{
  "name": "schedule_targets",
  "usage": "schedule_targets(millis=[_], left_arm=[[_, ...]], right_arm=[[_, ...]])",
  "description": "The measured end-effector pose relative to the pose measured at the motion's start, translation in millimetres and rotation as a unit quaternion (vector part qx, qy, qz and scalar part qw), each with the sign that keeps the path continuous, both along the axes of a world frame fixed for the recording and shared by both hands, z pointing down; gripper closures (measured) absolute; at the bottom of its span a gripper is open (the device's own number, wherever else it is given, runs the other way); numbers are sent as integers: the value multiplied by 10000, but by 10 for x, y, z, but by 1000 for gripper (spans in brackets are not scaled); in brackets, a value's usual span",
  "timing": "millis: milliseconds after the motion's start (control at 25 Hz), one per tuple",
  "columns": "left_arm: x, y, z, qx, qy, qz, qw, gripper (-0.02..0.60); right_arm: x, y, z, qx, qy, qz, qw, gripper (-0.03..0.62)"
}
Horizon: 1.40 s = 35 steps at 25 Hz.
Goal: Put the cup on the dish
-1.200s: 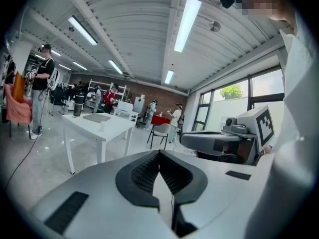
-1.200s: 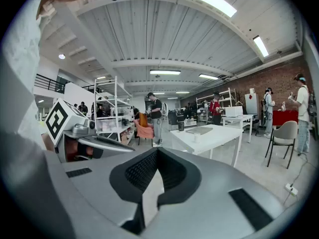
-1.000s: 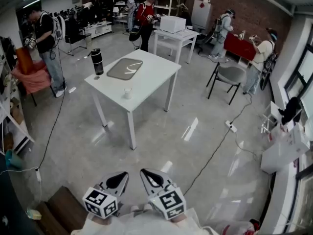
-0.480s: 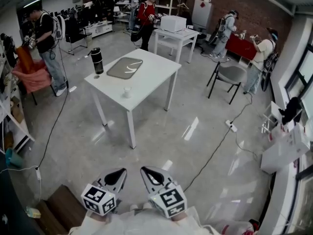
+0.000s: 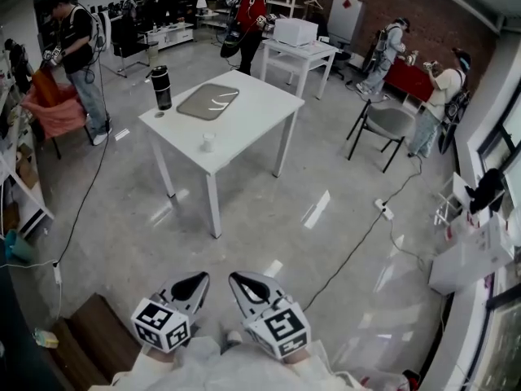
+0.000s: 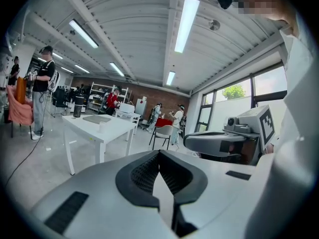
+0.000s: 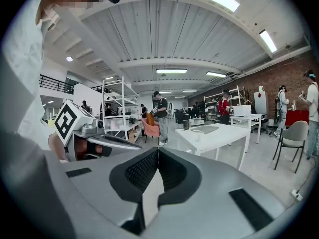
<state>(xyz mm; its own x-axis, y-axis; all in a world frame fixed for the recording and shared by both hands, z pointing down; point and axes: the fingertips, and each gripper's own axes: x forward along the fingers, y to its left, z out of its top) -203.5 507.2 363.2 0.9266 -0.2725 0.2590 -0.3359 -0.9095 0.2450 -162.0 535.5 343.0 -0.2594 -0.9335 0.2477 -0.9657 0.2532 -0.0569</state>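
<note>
Head view: the small clear cup (image 5: 208,141) stands on the white table (image 5: 252,125), apart from the flat grey dish (image 5: 208,103). Only the gripper views show the left gripper (image 6: 159,153) and right gripper (image 7: 157,151) jaws pressed together, empty.

No words or numbers can be read. White cubes (image 5: 163,326) on the left gripper (image 5: 199,280) and right gripper (image 5: 238,282) show only black squares.
</note>
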Motion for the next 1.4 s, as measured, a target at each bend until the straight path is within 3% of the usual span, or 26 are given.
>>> schedule_targets(millis=[280, 720, 1080, 1400], left_arm=[[78, -245, 102, -151, -70, -109, 9998, 574], [595, -1627, 63, -279, 101, 117, 9995, 574], [977, -2865, -45, -127, 228, 346, 9991, 574], [1208, -3348, 124, -409, 183, 568, 9974, 574]], right_arm=[[150, -262, 81, 57, -424, -40, 9991, 582], [677, -1602, 23, 4, -273, 226, 9994, 582], [1003, -2842, -24, 103, -80, 332, 9994, 580], [1115, -3342, 167, -211, -141, 314, 9992, 582]])
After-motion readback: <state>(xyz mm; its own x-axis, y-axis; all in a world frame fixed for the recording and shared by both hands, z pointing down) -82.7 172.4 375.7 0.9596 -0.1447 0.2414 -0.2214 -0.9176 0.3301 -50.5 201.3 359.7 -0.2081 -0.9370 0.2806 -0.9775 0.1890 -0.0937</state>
